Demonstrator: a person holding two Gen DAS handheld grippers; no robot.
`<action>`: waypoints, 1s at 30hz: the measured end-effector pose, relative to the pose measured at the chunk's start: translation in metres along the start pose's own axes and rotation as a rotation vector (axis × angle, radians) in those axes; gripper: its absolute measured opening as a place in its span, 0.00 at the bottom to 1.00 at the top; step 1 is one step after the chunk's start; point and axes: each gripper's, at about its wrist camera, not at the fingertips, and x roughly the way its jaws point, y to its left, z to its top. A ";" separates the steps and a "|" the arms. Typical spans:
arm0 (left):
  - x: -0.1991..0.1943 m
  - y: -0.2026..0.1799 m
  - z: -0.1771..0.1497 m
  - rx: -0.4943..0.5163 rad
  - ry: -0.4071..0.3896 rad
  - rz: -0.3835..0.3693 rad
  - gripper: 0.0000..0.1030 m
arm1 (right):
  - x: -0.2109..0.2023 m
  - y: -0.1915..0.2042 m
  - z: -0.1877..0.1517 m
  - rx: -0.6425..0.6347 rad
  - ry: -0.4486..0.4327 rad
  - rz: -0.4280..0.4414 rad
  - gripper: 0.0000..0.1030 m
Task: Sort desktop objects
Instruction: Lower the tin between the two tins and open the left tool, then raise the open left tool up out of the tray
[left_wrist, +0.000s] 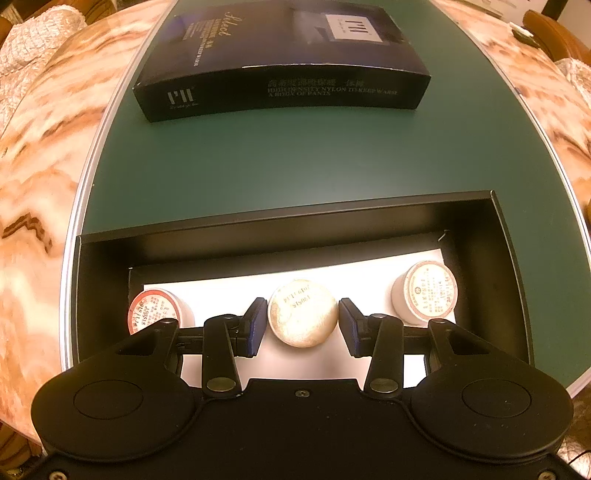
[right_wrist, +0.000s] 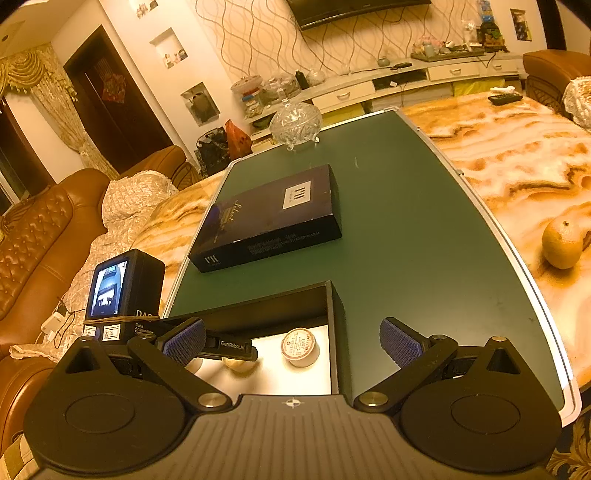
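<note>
Inside the open black tray (left_wrist: 511, 236), from left to right, a red-rimmed cup (left_wrist: 153, 312), a cream cup (left_wrist: 303, 314) clamped by the left gripper (left_wrist: 303, 326) and another red-rimmed cup (left_wrist: 428, 291) were seen, while the right gripper (right_wrist: 291, 341) was held apart above the tray's right wall.

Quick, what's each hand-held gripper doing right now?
Left hand-held gripper: closed around the middle round ball in the black tray.
Right hand-held gripper: open, holding nothing.
</note>
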 end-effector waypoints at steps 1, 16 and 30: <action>0.001 0.000 0.000 -0.002 0.002 0.000 0.40 | 0.000 0.000 0.000 0.000 -0.001 0.000 1.00; -0.005 0.002 -0.001 0.001 -0.010 -0.002 0.47 | -0.002 0.001 0.001 0.000 -0.006 0.000 1.00; -0.044 0.007 -0.021 0.017 -0.083 -0.008 0.56 | -0.002 0.003 0.005 -0.009 -0.012 -0.014 1.00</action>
